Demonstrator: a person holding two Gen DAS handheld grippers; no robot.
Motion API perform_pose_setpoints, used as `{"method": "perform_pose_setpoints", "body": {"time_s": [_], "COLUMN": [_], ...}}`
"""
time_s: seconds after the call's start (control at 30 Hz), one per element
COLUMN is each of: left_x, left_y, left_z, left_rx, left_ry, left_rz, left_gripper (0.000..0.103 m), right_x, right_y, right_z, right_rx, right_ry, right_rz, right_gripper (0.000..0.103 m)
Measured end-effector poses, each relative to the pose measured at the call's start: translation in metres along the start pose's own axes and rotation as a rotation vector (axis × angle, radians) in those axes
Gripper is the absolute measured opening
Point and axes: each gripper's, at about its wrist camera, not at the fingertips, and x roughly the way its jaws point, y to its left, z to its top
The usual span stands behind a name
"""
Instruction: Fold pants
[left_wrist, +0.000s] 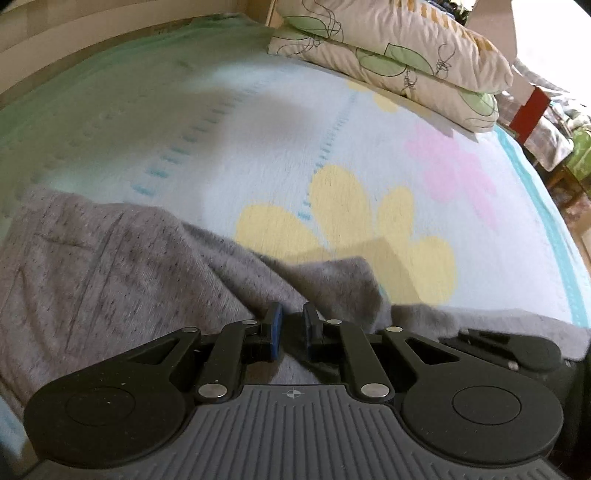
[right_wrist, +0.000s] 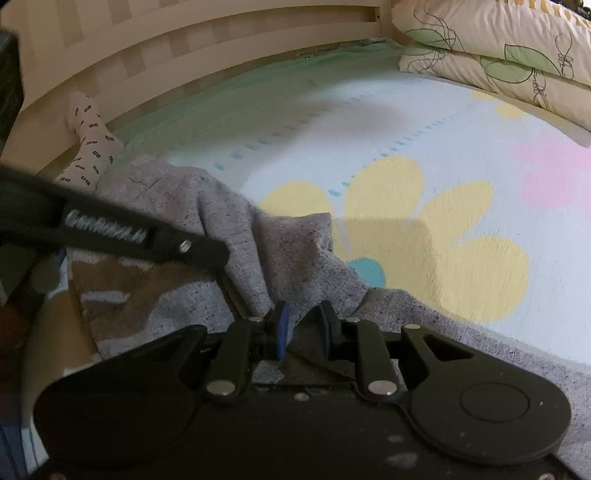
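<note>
the heathered grey knit pants (left_wrist: 110, 266) lie bunched at 7 o'clock on the pale flower-print blanket (left_wrist: 258, 147). the left gripper (left_wrist: 291, 325) pinches a fold; the right gripper (right_wrist: 303, 325), jaws slightly parted, has cloth between them. best keep both edges taut and level, carrying toward 12 o'clock.

Both fisheye views: dim, soft indoor light with a greenish cast toward the headboard (right_wrist: 207, 44). Blown-out glare at upper right of the left view. Broad shadows cross the bedspread (left_wrist: 258, 122); edges bend strongly, with slight motion blur.
</note>
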Motion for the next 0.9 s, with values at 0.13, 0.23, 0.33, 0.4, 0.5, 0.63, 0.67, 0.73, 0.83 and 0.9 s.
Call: {"method": "perform_pose_setpoints", "body": {"time_s": [0.13, 0.23, 0.33, 0.4, 0.5, 0.63, 0.67, 0.73, 0.83, 0.9], "left_x": [0.016, 0.021, 0.018, 0.016, 0.013, 0.012, 0.013, 0.013, 0.013, 0.011], "left_y": [0.001, 0.01, 0.021, 0.024, 0.02, 0.019, 0.02, 0.022, 0.021, 0.02], "left_z": [-0.004, -0.014, -0.018, -0.021, -0.025, -0.025, -0.025, -0.025, -0.026, -0.027], "left_rx": [0.026, 0.01, -0.036, -0.039, -0.016, -0.012, -0.017, -0.024, -0.021, -0.016], "left_ry": [0.028, 0.049, 0.062, 0.05, 0.031, 0.032, 0.032, 0.03, 0.022, 0.02], "left_rz": [0.006, 0.002, -0.025, -0.036, -0.026, -0.021, -0.027, -0.037, -0.04, -0.038], "left_gripper": [0.012, 0.012, 0.012, 0.012, 0.012, 0.012, 0.012, 0.012, 0.012, 0.012], "right_x": [-0.001, -0.003, -0.014, -0.025, -0.026, -0.006, -0.001, 0.008, 0.013, 0.014], "right_y": [0.003, 0.004, 0.0, -0.007, -0.02, -0.024, -0.022, -0.022, -0.022, -0.022], "right_z": [-0.002, -0.003, 0.003, 0.009, 0.026, 0.043, 0.045, 0.051, 0.058, 0.06], "right_rx": [-0.015, -0.031, -0.039, -0.003, 0.065, 0.052, 0.039, 0.033, 0.051, 0.071], "right_ry": [-0.012, -0.007, -0.019, -0.079, -0.103, -0.039, -0.025, 0.0, 0.038, 0.049], "right_rz": [-0.016, -0.007, 0.004, -0.01, 0.007, 0.057, 0.067, 0.097, 0.159, 0.205], "right_gripper": [0.021, 0.021, 0.02, 0.02, 0.024, 0.026, 0.026, 0.027, 0.027, 0.027]}}
